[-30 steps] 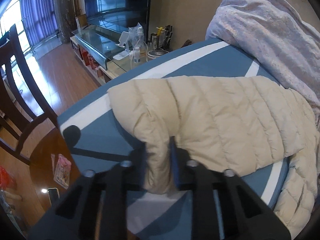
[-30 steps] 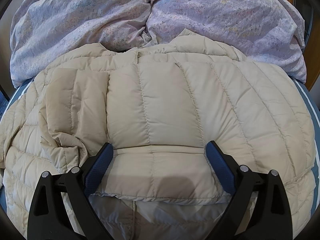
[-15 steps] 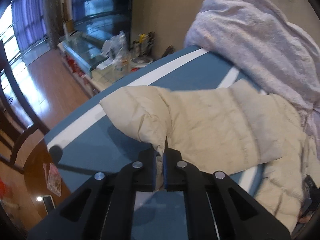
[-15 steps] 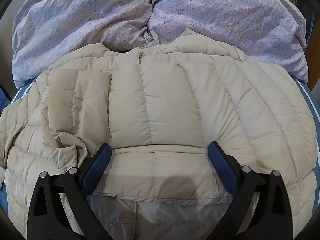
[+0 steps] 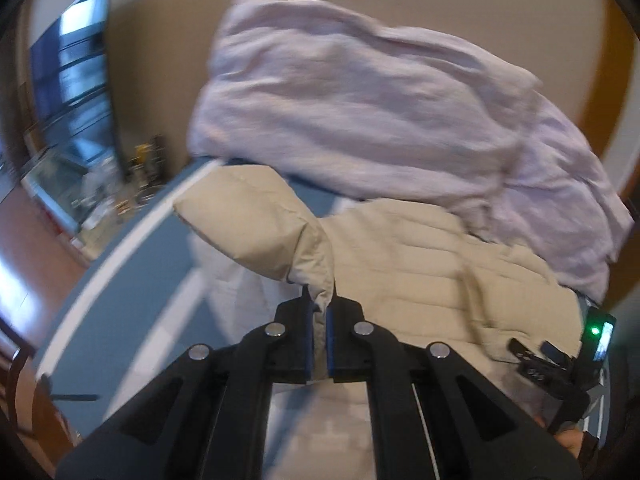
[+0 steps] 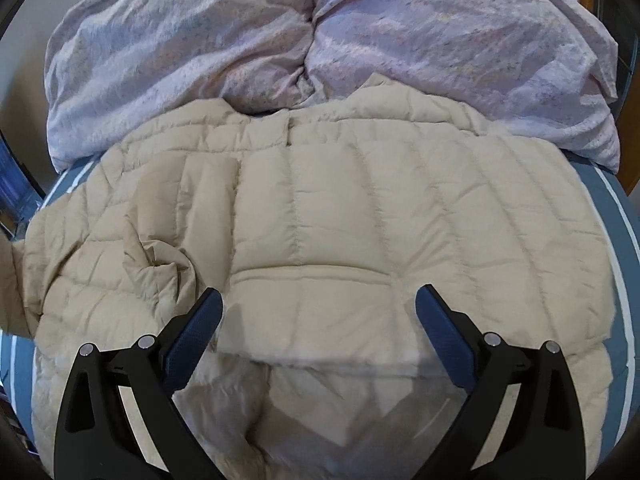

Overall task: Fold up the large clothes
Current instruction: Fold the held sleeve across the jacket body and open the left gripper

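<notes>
On the blue bed cover (image 6: pixel 624 216), a beige quilted down jacket (image 6: pixel 360 216) lies spread flat, its long axis running from the near hem to the collar, which points at the lilac duvet (image 6: pixel 248 40). The left gripper (image 5: pixel 319 334) pinches the sleeve (image 5: pixel 256 224), lifted over the jacket body. The right gripper (image 6: pixel 318 316) hovers over the hem, fingers spread wide, holding nothing.

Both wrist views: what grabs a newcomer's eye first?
The beige puffer jacket spread over the blue bed cover, filling most of the right wrist view between the wide-open right gripper. In the left wrist view, the left gripper is shut on a pinch of the jacket's sleeve, held lifted off the bed. Behind the jacket lies a rumpled lilac duvet.
</notes>
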The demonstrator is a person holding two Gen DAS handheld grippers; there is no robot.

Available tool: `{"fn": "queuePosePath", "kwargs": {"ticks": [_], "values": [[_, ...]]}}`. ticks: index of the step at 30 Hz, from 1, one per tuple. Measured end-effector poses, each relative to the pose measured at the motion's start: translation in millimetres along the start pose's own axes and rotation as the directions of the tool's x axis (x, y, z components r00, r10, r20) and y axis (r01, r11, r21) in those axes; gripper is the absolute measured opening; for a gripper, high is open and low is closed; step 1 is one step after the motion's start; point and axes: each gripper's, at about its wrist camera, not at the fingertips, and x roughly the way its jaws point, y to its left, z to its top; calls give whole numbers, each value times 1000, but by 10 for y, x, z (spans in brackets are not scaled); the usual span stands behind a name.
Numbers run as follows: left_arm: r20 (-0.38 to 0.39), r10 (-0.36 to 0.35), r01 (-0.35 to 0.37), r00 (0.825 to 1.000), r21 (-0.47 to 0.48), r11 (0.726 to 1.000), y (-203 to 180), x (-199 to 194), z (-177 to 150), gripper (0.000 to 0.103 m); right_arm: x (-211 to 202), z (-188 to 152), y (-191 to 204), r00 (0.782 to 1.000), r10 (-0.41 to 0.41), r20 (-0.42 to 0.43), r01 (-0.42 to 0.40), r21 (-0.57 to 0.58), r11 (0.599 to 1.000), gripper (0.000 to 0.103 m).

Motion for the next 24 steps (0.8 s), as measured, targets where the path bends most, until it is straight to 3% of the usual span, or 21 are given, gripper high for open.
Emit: {"fn": "queuePosePath", "kwargs": {"ticks": [6, 12, 18, 24], "values": [[-46, -131, 136, 990, 101, 986, -812, 157, -132, 5, -206, -47, -296, 1000, -20, 16, 20, 25, 999, 99], [-125, -244, 264, 962, 182, 947, -1671, 386, -373, 5, -361, -92, -652, 999, -31, 36, 28, 81, 996, 99], [-195, -277, 317, 941, 221, 922, -2229, 641, -579, 5, -417, -133, -923, 998, -50, 46, 44, 118, 992, 99], [-258, -299, 360, 919, 237, 902, -2491, 787, -769, 6, -424, -176, -1046, 997, -57, 42, 51, 138, 989, 99]]}}
